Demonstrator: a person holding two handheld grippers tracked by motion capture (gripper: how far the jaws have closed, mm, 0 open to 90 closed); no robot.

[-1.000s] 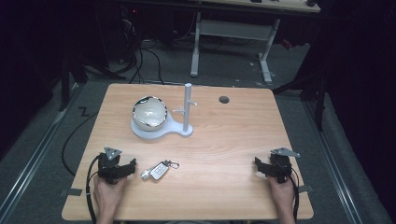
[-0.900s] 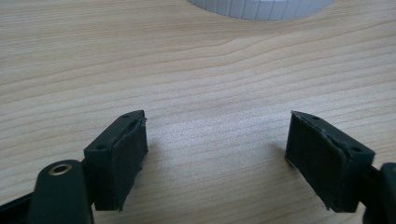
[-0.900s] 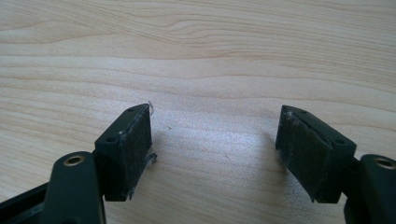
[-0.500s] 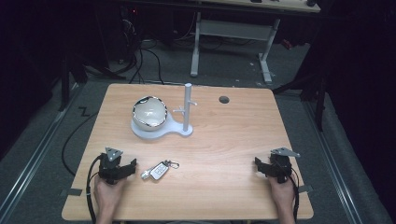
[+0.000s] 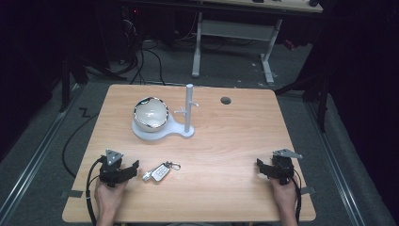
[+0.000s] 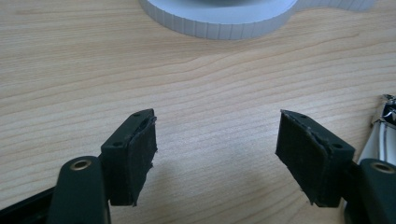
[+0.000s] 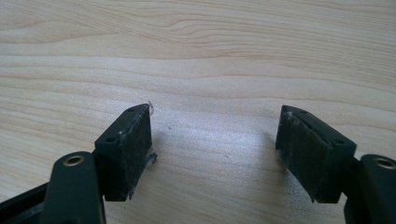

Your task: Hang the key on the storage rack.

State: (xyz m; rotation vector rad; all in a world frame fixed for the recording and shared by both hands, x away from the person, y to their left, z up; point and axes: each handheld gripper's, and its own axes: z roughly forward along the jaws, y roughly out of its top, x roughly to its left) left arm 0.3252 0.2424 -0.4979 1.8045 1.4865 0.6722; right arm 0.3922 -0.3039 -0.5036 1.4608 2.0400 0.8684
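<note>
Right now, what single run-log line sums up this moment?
left tongs: open, just been closing, nothing between | right tongs: open, on table | silver car key fob with ring: flat beside left tongs | white stand with peg post: untouched

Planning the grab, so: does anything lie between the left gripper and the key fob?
No. In the high view only bare tabletop separates the left gripper from the key fob; its jaws, just closing somewhat, stand apart with nothing between them.

Dim room, grey floor [image 5: 56,136], white-legged desk [image 5: 235,33]
</note>
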